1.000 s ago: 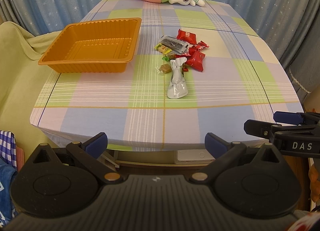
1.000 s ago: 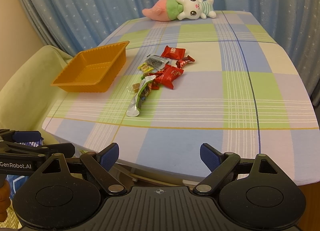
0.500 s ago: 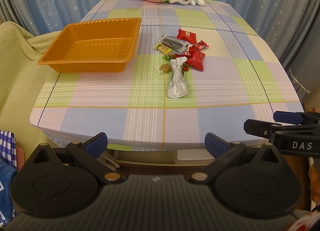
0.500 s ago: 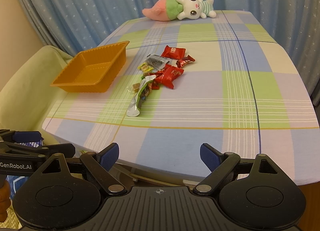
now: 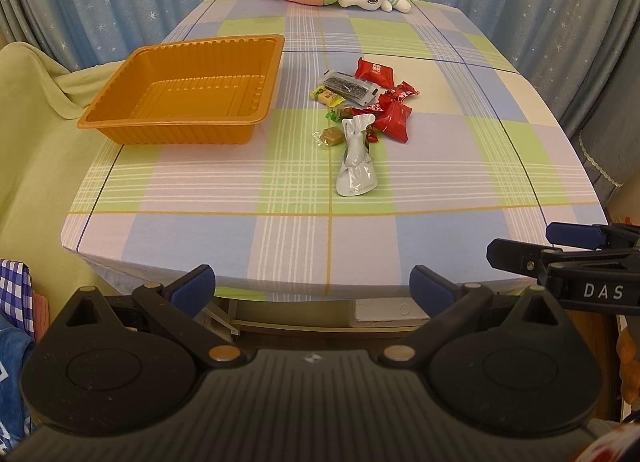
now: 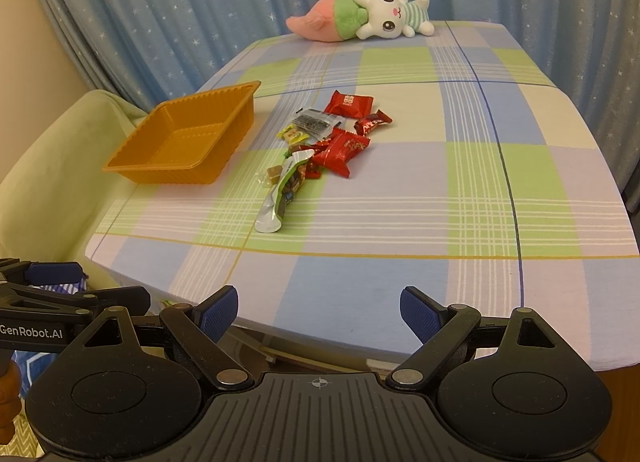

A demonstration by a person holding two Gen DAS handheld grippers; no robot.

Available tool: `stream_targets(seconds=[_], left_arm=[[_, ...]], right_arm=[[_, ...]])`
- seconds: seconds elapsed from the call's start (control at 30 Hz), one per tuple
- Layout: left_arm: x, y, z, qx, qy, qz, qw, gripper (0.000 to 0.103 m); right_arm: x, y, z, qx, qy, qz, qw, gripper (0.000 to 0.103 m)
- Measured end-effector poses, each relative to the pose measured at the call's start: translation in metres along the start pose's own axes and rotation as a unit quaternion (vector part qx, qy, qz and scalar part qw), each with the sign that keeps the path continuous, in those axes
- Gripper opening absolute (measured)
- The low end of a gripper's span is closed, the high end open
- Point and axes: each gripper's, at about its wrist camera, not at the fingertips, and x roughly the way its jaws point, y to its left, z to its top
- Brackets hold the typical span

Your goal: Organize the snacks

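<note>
Left claw (image 5: 312, 284): spread wide, empty, held off the near edge of the worktop (image 5: 248, 230). Right claw (image 6: 319, 308): likewise wide and empty, short of the same edge, beside the left one.

Snacks (image 5: 366, 102) lie in a loose heap near the middle of the checked cloth, well apart from both claws and ahead of them. The heap holds several red wrappers (image 6: 349, 104), a dark packet (image 5: 348, 85), a small yellow-green sweet (image 5: 326, 95), a brown caramel (image 5: 332, 136) and a silver pouch (image 5: 356, 166), which lies nearest the claws.

Orange tray (image 5: 180, 130): empty, on the worktop left of the heap, apart from it.

Plush toy (image 6: 360, 18): lying at the far edge before a blue starred curtain (image 6: 180, 2). Bare cloth lies between claws and snacks.
</note>
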Motion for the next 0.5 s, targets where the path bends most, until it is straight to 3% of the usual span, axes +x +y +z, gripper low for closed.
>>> stream_targets(seconds=[0.5], left_arm=[[-0.0002, -0.0004, 0.0001, -0.001, -0.002, -0.002, 1.0000, 0.103]], right_arm=[[0.0013, -0.0009, 0.0000, 0.000, 0.000, 0.001, 1.000, 0.088]])
